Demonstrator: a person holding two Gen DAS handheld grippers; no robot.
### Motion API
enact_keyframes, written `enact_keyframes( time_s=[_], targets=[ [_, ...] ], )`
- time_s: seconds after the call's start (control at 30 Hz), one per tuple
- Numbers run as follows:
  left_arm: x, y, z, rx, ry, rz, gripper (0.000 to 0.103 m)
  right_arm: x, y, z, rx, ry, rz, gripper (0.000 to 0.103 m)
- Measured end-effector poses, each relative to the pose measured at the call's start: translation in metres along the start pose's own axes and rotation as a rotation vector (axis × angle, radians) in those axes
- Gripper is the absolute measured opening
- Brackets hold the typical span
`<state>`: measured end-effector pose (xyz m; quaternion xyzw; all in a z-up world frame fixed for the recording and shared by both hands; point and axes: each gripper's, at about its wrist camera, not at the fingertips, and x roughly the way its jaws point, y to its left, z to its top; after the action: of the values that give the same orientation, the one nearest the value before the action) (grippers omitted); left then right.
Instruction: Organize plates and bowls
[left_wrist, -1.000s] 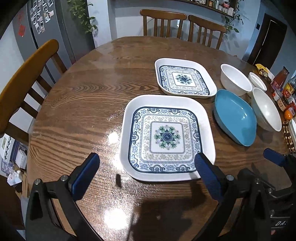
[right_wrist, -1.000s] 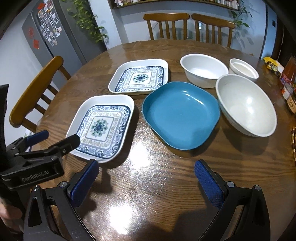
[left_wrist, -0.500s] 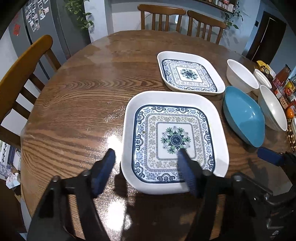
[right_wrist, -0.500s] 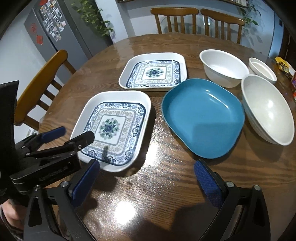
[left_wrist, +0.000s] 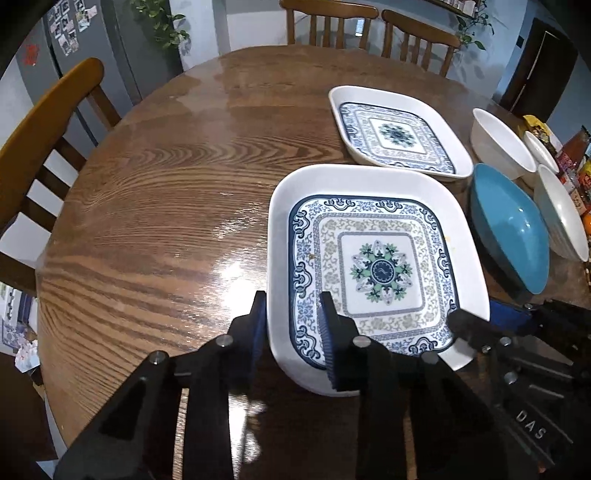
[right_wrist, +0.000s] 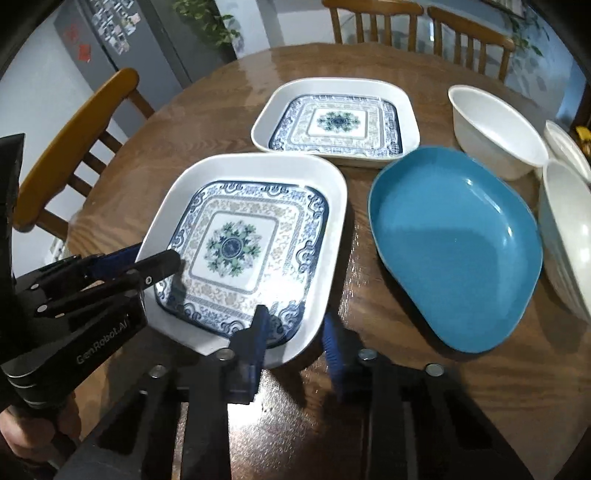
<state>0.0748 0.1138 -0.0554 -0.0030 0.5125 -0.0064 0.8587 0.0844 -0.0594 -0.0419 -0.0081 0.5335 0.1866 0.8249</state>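
Grippers at near plate's edge
Left gripper (left_wrist: 293, 332) and right gripper (right_wrist: 293, 332) both pinch rim of near plate (left_wrist: 373, 266) on table (left_wrist: 166, 184); uneven lifting could tilt it, so it slips out.

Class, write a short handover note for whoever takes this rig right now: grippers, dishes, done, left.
Left gripper: closed on the near plate, left rim.
Right gripper: closed on the same plate's right near corner.
Far plate, blue dish and three white bowls sit apart on the table.
Done: nothing stacked.
Left: lift the near plate, probably onto the far plate; then gather the bowls.
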Motion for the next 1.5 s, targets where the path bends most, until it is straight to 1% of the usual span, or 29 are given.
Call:
enact_keyframes(
  time_s=[0.03, 0.07, 0.23, 0.43, 0.53, 0.63, 0.8, 0.93, 1.0, 1.07, 1.1, 1.23, 1.3, 1.37, 1.43, 1.5],
  targets=[
    [0.000, 0.002, 0.000, -0.007, -0.002, 0.004, 0.022, 0.000, 0.000, 0.000, -0.004, 0.000, 0.000, 0.018],
    [0.000, 0.004, -0.001, -0.017, -0.004, 0.008, 0.018, 0.000, 0.000, 0.000, -0.004, 0.001, 0.007, 0.018],
    [-0.007, 0.016, -0.009, -0.054, -0.006, 0.042, 0.018, -0.002, 0.010, 0.001, -0.035, -0.003, 0.031, 0.017],
    [-0.030, 0.038, -0.021, -0.110, -0.043, 0.108, 0.018, -0.008, 0.037, 0.004, -0.098, -0.016, 0.078, 0.017],
    [-0.039, 0.051, -0.028, -0.139, -0.052, 0.148, 0.018, -0.008, 0.052, 0.003, -0.133, -0.012, 0.107, 0.017],
    [-0.040, 0.064, -0.035, -0.173, -0.038, 0.173, 0.018, -0.003, 0.066, 0.002, -0.166, 0.009, 0.130, 0.017],
    [-0.030, 0.071, -0.043, -0.204, -0.007, 0.171, 0.018, 0.006, 0.077, 0.002, -0.188, 0.022, 0.136, 0.017],
    [-0.030, 0.071, -0.041, -0.217, -0.020, 0.170, 0.019, 0.005, 0.078, 0.001, -0.191, 0.016, 0.134, 0.018],
    [-0.036, 0.070, -0.039, -0.214, -0.044, 0.183, 0.026, 0.001, 0.076, 0.000, -0.193, 0.001, 0.124, 0.018],
    [-0.043, 0.069, -0.039, -0.214, -0.064, 0.198, 0.049, -0.005, 0.075, 0.001, -0.197, -0.026, 0.105, 0.022],
    [-0.047, 0.068, -0.039, -0.216, -0.078, 0.200, 0.053, -0.010, 0.072, 0.000, -0.192, -0.041, 0.109, 0.024],
    [-0.063, 0.058, -0.038, -0.199, -0.118, 0.201, 0.055, -0.031, 0.055, -0.002, -0.159, -0.084, 0.127, 0.031],
    [-0.071, 0.051, -0.037, -0.188, -0.139, 0.190, 0.057, -0.044, 0.044, -0.003, -0.134, -0.105, 0.138, 0.031],
    [-0.080, 0.043, -0.035, -0.175, -0.159, 0.179, 0.065, -0.055, 0.034, -0.005, -0.113, -0.128, 0.141, 0.031],
    [-0.086, 0.034, -0.034, -0.161, -0.176, 0.172, 0.066, -0.061, 0.029, -0.007, -0.100, -0.140, 0.140, 0.031],
    [-0.091, 0.023, -0.033, -0.139, -0.188, 0.167, 0.067, -0.076, 0.012, -0.010, -0.063, -0.168, 0.135, 0.032]
  ],
)
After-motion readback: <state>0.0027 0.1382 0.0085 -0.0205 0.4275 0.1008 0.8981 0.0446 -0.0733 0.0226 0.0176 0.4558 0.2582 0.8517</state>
